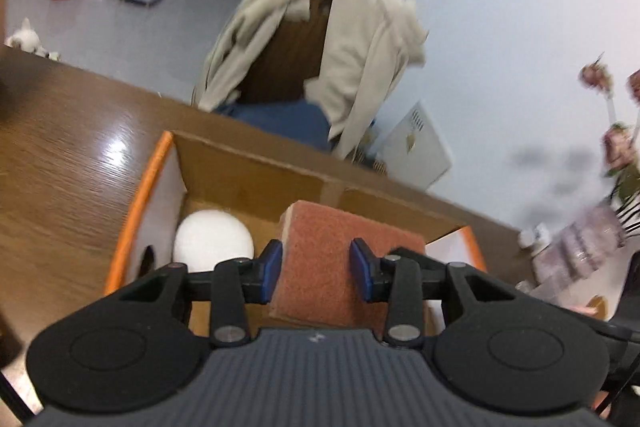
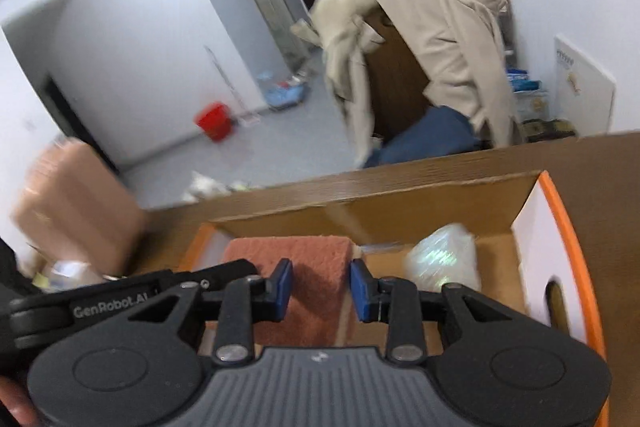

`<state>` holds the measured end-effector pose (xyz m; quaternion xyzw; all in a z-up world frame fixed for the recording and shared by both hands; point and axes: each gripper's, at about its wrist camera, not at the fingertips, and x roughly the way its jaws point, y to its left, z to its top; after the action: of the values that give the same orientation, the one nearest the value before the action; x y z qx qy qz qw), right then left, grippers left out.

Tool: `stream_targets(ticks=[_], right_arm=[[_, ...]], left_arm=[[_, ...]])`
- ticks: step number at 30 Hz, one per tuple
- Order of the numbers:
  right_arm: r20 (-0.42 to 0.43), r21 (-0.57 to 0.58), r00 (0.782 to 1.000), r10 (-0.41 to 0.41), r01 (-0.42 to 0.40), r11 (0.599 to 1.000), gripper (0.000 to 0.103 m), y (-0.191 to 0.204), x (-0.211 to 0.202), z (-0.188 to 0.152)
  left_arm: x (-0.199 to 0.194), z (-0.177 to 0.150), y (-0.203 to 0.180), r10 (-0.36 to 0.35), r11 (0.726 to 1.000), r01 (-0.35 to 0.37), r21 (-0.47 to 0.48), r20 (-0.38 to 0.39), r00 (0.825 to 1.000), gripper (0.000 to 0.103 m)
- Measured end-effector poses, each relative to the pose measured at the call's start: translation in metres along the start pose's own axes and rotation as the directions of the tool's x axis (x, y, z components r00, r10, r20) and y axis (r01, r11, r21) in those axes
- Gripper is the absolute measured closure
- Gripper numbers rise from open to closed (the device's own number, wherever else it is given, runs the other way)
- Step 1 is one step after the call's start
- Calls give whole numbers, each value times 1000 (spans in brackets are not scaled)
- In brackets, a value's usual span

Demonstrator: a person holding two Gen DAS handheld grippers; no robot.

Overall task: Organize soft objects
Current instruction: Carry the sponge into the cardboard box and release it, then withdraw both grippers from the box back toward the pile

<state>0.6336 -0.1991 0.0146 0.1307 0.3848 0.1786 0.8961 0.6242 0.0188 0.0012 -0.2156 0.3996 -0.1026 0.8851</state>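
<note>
Right wrist view — sponge (image 2: 316,267) half hidden by gripper (image 2: 320,289), wrapped bundle (image 2: 444,259) blurred

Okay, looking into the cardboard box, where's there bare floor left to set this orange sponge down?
Bare cardboard shows in the box along its far wall, beyond the white ball and the orange sponge that both grippers hold. The left end around the ball is crowded; the right wrist view shows a clear-wrapped packet filling the opposite end.
</note>
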Motion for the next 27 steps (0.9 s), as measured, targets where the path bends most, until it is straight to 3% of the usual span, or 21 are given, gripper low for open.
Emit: stream_targets(ticks=[4,6,9,12,17,22,25,27], right_arm=[[-42,-9,997,-67,66,998,73,-10,38,6],[-61,-9,993,-101,101,995,74,-15,52,5],[-38,-56,989,-140,138,989,73,-13,61,0],[-1,-91,992,-126,125,988,73,-7,50,2],[65,-140,993,-103,111,984,73,12,-9,4],[135,-198,987,-85,111,974,60,31,-100,-18],[197,-253,977,-87,137,958,48,44,-156,-45],[233,-292,968,-99,167,942,46,54,-191,-70]], left_arm=[[40,5,4,53,998,-52,28,-50,997,68],[53,5,4,80,996,-76,49,-79,994,64],[43,8,3,70,991,-67,118,-22,997,50],[13,10,-1,45,989,-49,143,35,998,39],[-54,5,-18,67,973,-94,211,133,989,27],[-137,-35,-38,86,947,-158,279,252,964,14],[-177,-80,-47,97,905,-215,367,313,945,11],[-201,-113,-50,102,871,-261,417,366,925,6]])
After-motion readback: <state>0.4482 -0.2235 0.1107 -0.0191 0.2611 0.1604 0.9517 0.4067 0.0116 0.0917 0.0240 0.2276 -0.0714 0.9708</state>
